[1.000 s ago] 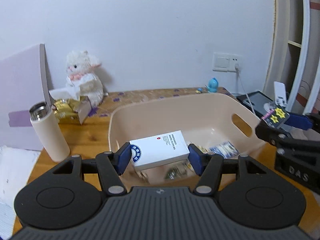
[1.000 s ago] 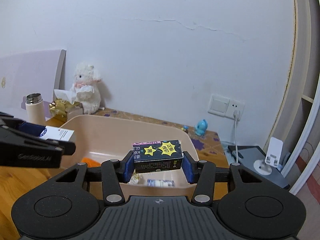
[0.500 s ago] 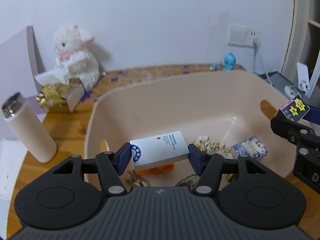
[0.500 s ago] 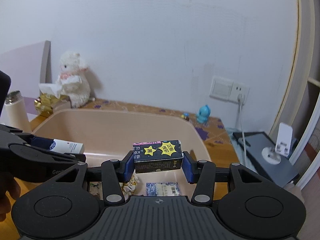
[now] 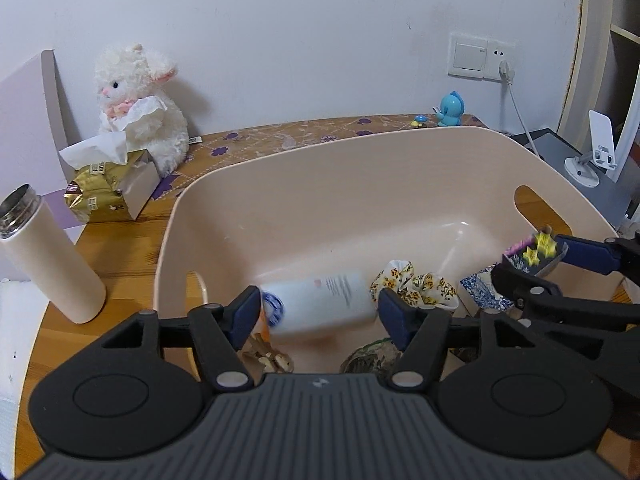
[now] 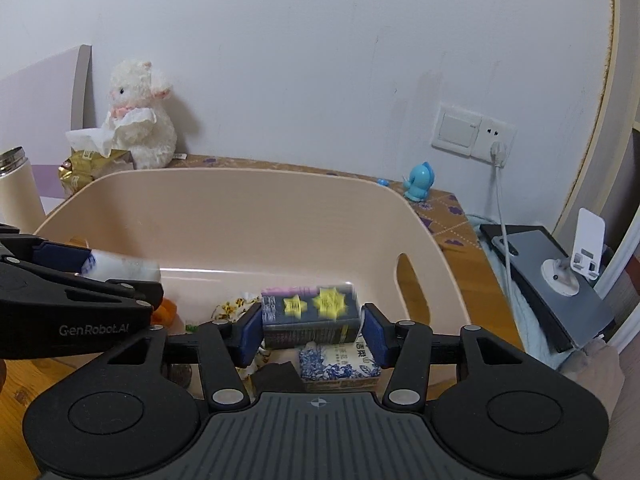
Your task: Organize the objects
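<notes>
Soft, even indoor light fills both views, and the plush sheep throws a gentle shadow rightward on the wall, so the source seems to sit off to the left. A thin glare streak runs along the inner floor of the beige basket. Fisheye bending curves the door frame at the right edge (corners go black), and motion blur smears the white box and the dark starred box, while the background stays sharp.
</notes>
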Motion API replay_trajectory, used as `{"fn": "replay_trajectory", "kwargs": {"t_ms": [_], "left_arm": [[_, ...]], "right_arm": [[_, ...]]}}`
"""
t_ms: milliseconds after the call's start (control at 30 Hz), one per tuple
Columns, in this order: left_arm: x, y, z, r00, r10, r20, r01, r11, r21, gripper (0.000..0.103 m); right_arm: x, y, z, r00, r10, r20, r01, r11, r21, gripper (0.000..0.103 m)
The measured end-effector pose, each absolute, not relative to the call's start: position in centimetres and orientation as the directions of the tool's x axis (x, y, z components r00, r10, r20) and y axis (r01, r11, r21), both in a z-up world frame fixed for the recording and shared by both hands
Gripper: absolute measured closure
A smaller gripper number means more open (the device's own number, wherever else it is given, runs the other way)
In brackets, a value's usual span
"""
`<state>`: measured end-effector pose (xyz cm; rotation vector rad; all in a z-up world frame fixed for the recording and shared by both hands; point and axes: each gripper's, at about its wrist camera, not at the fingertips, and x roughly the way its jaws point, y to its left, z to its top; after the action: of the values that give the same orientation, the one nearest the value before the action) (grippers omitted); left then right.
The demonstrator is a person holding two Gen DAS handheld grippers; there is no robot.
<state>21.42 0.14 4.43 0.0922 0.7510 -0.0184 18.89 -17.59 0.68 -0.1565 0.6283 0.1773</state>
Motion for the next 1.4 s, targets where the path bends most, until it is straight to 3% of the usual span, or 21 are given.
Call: {"fn": "replay_trajectory", "kwargs": {"t_ms": [367,1400], "left_arm": [[17.7,0.2,7.5,0.752,0.001,-0.659,0.049,0.997,0.058,0.023],[1.9,0.0,11.9,0.786,-0.015,-0.617,0.038,0.999,0.025,0.023]], "right_arm": [[15.1,-18.9,3.5,0.82,0.114,-0.561,-0.192,0.978,-0.081,0.029],[1.1,-22.4,8.3,0.846,0.157,-0.509,-0.215,0.975,-0.058,0.017]]}}
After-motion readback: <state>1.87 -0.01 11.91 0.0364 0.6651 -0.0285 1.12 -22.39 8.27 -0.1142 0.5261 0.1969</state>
